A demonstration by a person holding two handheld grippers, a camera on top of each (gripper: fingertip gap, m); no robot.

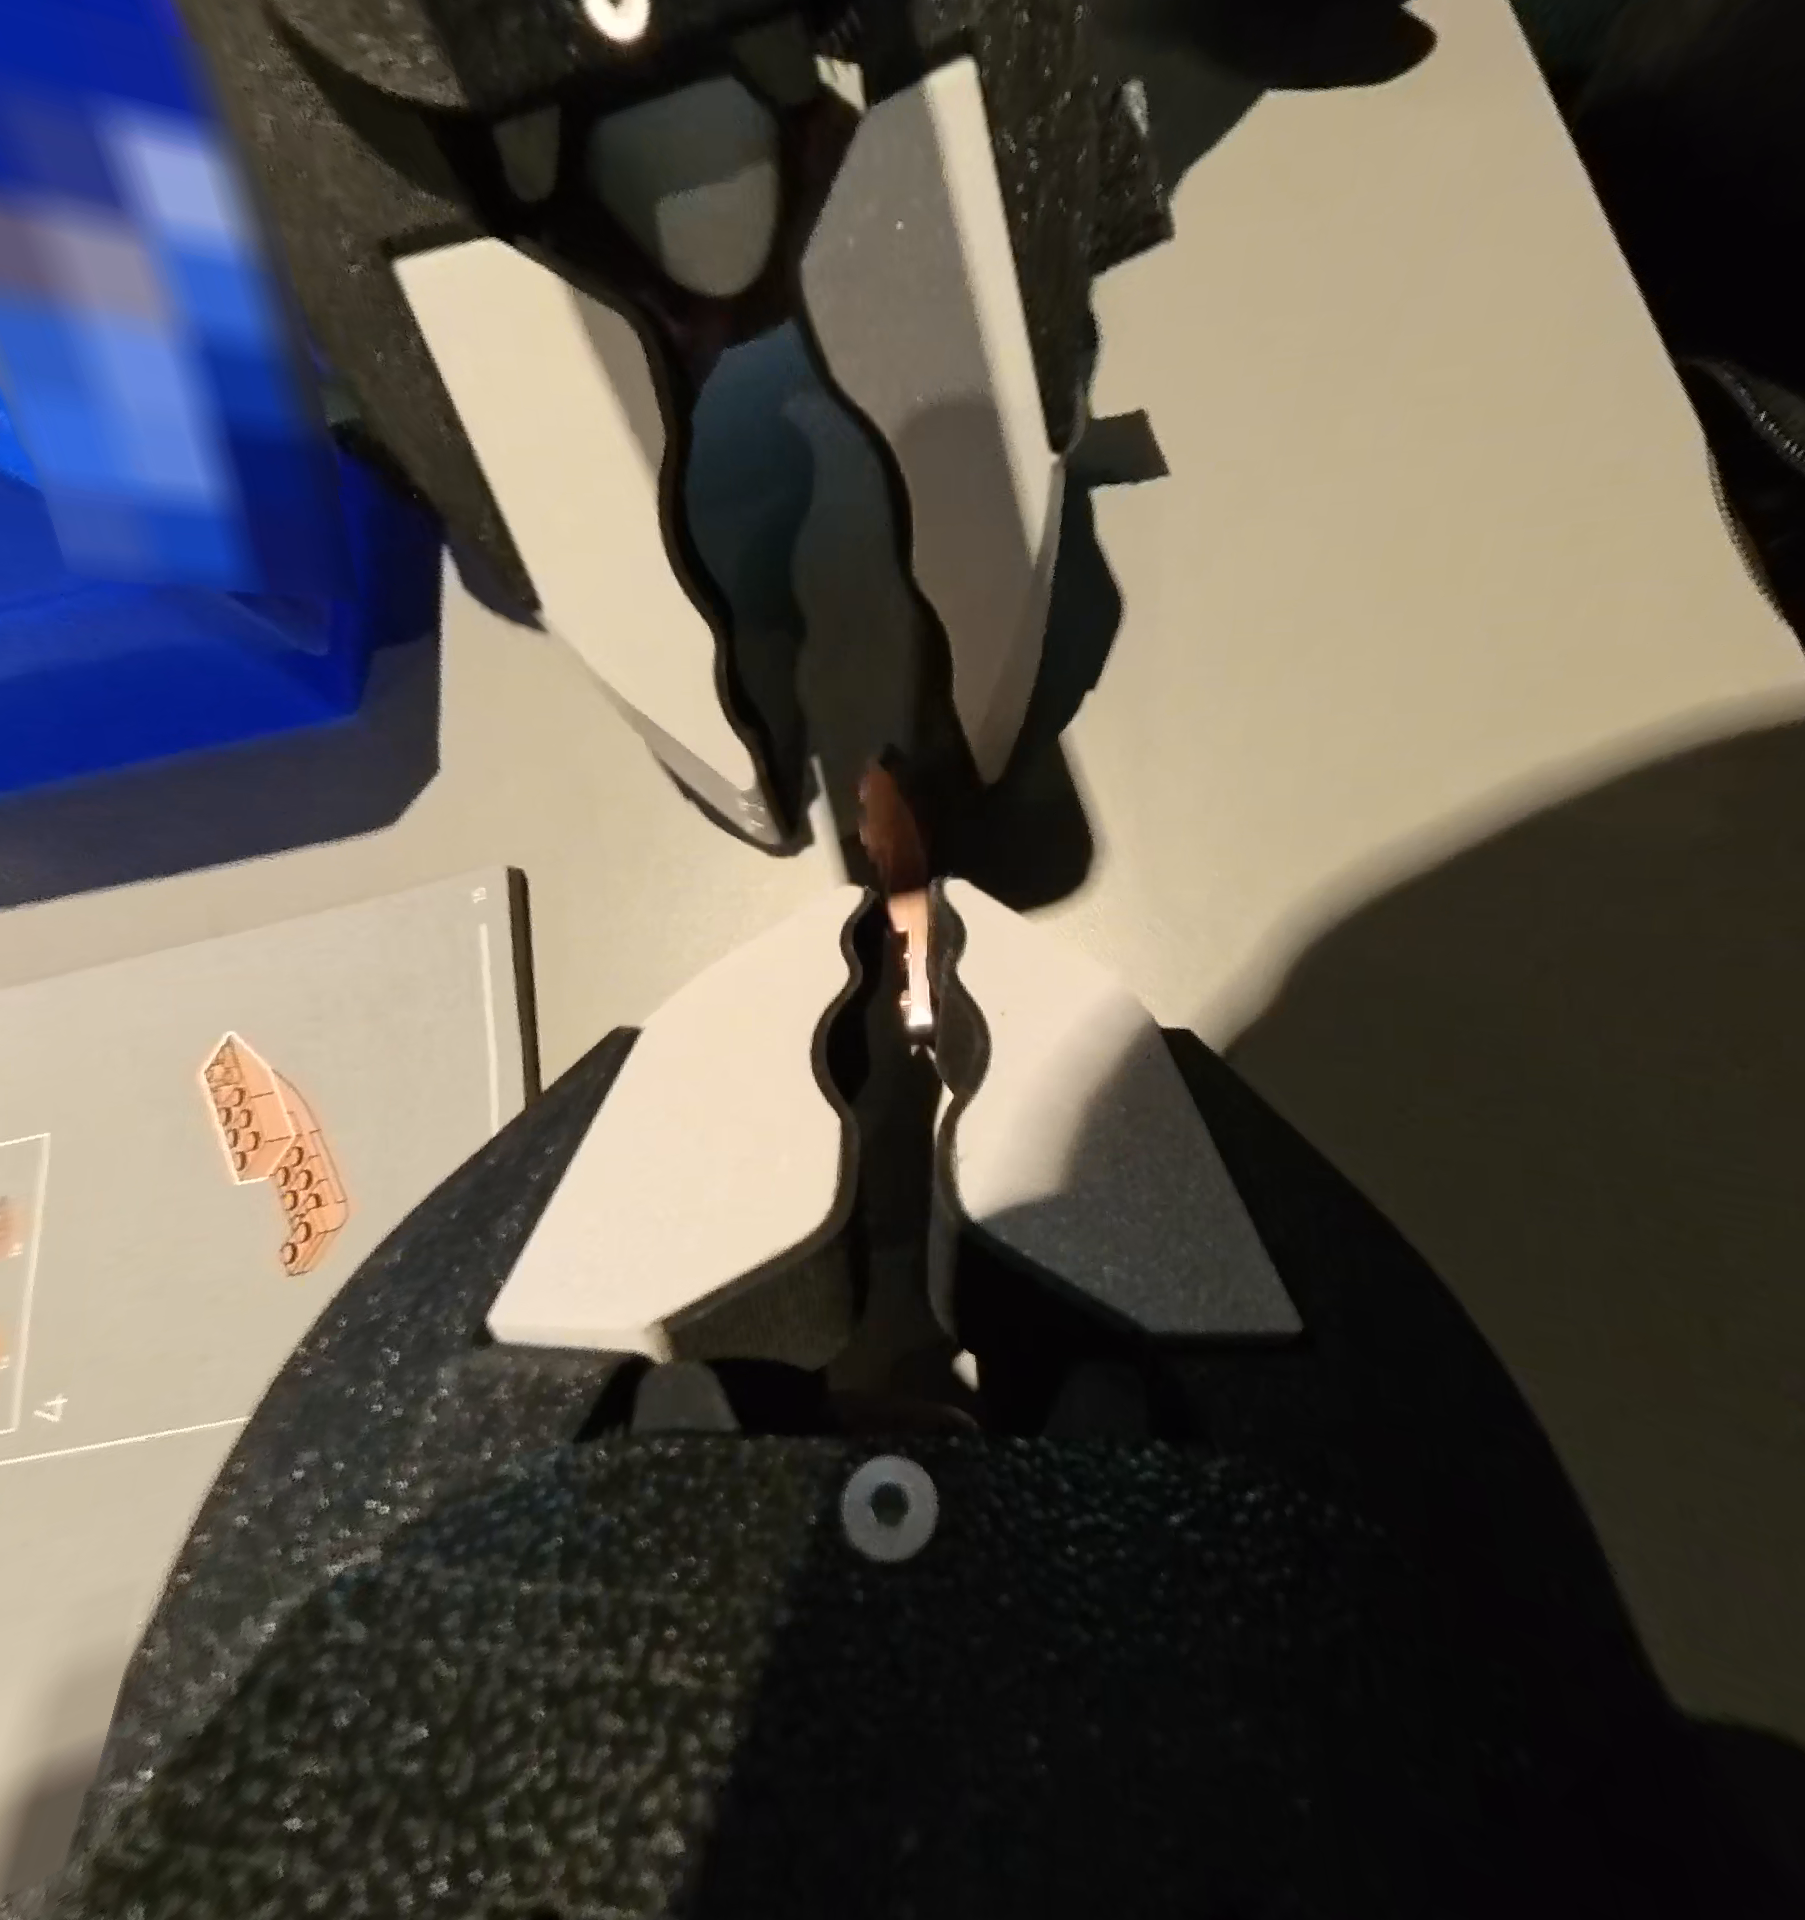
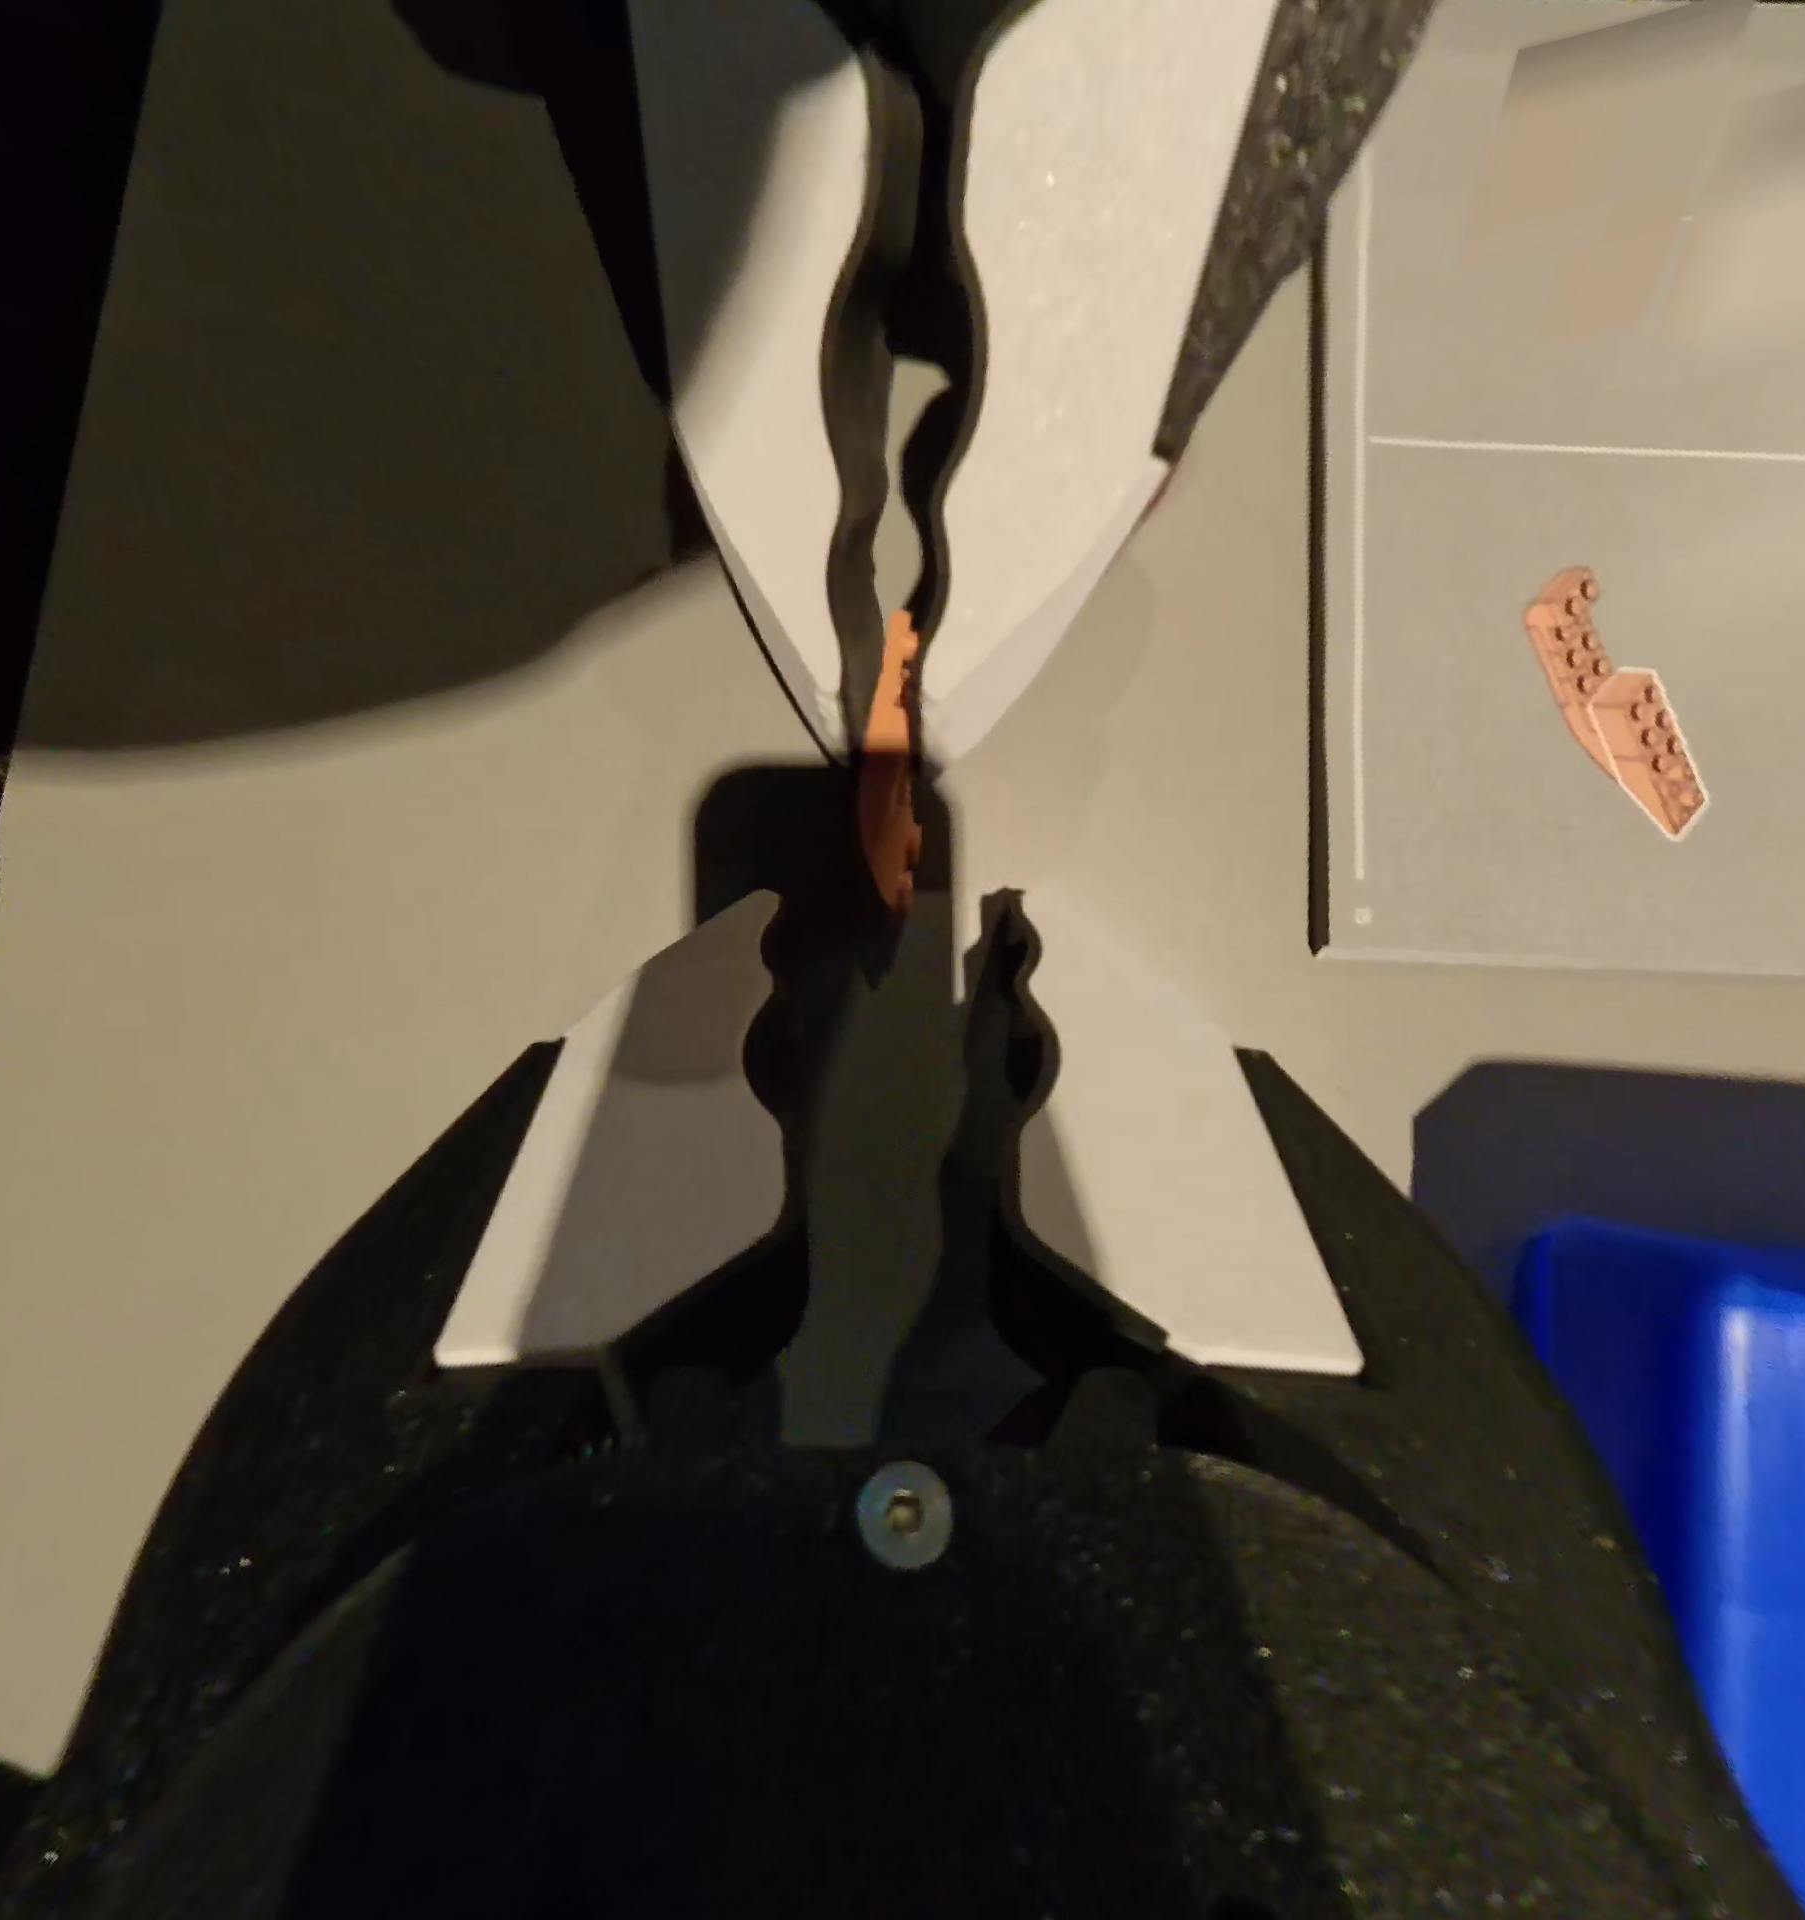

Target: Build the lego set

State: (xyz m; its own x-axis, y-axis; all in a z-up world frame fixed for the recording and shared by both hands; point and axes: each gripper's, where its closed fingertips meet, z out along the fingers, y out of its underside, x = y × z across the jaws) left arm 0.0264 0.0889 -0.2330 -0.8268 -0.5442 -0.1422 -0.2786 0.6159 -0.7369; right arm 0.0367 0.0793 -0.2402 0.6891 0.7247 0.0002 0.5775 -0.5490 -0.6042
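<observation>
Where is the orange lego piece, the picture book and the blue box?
orange lego piece (image 2: 893,681): right wrist view, its lit upper part.
picture book (image 1: 254,1143): left wrist view, its open page.
blue box (image 1: 150,644): left wrist view, its side wall.

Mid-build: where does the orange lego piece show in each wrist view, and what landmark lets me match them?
Left wrist view: the orange lego piece is at centre, pinched in the left gripper, pointing up at the right gripper.
Right wrist view: the piece is at centre, just above the right gripper.
Shared landmark: the instruction booklet, lower left in the left wrist view, upper right in the right wrist view.
</observation>
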